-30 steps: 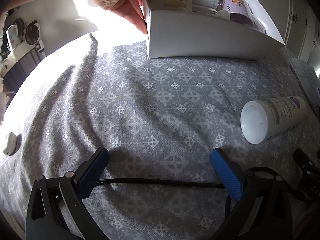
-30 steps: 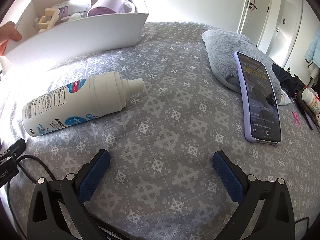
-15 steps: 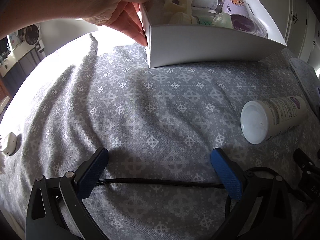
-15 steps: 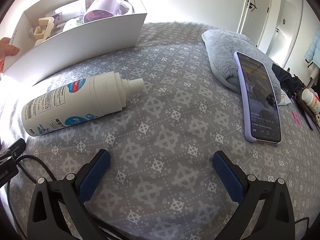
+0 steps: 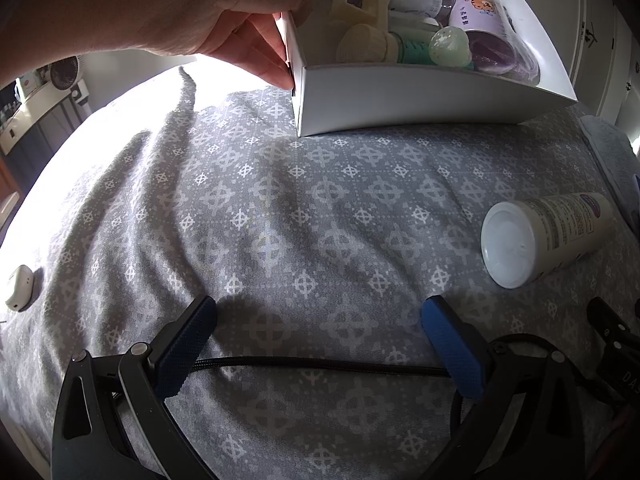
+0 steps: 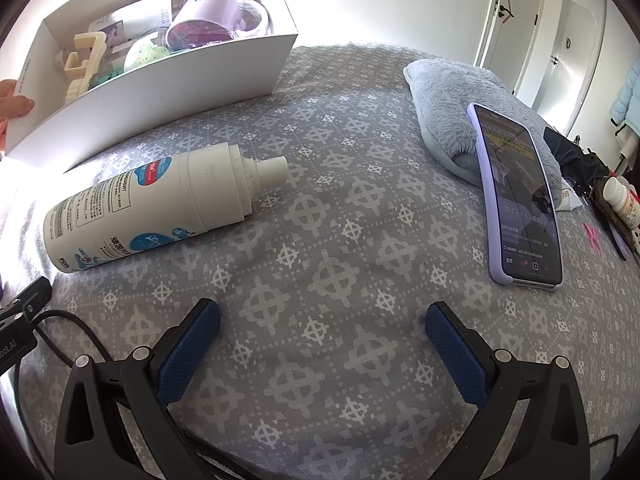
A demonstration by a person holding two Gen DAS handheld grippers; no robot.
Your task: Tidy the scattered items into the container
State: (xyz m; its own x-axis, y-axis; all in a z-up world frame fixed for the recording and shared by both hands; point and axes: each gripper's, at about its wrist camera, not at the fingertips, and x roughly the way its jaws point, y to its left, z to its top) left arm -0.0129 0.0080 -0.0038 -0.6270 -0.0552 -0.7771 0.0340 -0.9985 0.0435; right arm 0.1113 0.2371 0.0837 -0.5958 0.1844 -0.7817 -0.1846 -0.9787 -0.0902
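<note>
A white box [image 5: 420, 100] stands at the far side of the grey patterned bed, tilted toward me by a bare hand [image 5: 208, 28] on its left end; it shows in the right wrist view too [image 6: 172, 92]. It holds a purple mug [image 5: 484, 24], cream plastic pieces [image 5: 360, 8] and a green ball [image 5: 448, 46]. A white bottle [image 6: 148, 212] lies on its side on the bed, also seen in the left wrist view [image 5: 544, 236]. My left gripper [image 5: 320, 344] and right gripper [image 6: 322, 348] are both open and empty, low over the bed.
A phone in a lilac case [image 6: 516, 196] leans on a fluffy grey cushion [image 6: 452, 112] at the right. A black cable [image 5: 320, 364] runs across under the left gripper. A small white object [image 5: 18, 288] lies at the bed's left edge. Clutter [image 6: 616, 204] sits far right.
The hand has tipped and drawn the white box nearer, so its contents show more. Both grippers and the bottle have stayed still.
</note>
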